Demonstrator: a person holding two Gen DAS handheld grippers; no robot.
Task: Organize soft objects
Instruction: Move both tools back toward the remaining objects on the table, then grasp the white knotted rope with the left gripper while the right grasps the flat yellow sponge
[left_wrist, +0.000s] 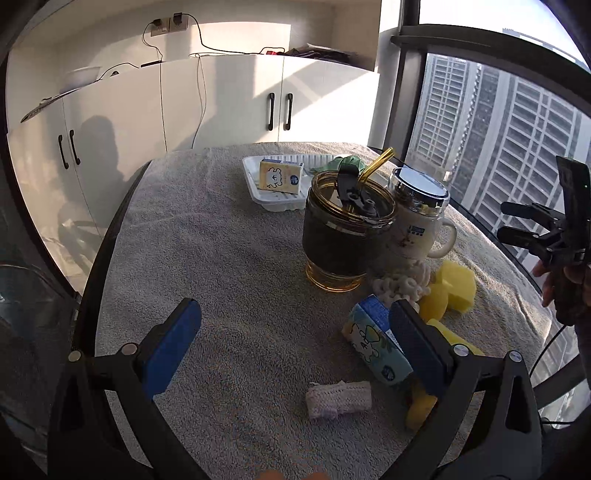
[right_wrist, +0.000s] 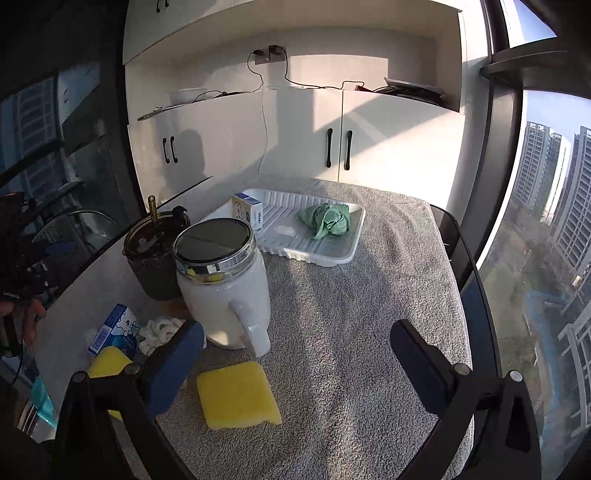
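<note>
A white tray (right_wrist: 325, 254) at the far end of the towel-covered table holds a crumpled green cloth (right_wrist: 327, 218) and a yellow tissue pack (left_wrist: 280, 176). Nearer, a blue tissue pack (left_wrist: 376, 341), a rolled white cloth (left_wrist: 338, 399), a white looped cloth (left_wrist: 400, 282) and yellow sponges (left_wrist: 456, 284) lie loose. My left gripper (left_wrist: 295, 325) hovers open over bare towel, its right finger just in front of the blue pack. Above a yellow sponge (right_wrist: 236, 395), my right gripper (right_wrist: 297, 352) is open and holds nothing.
A dark tumbler with a yellow straw (left_wrist: 345, 236) and a white lidded mug (left_wrist: 419, 218) stand mid-table between the tray and the loose items. White cabinets (left_wrist: 221, 103) stand behind the table, and a window (left_wrist: 498, 147) runs along the right edge.
</note>
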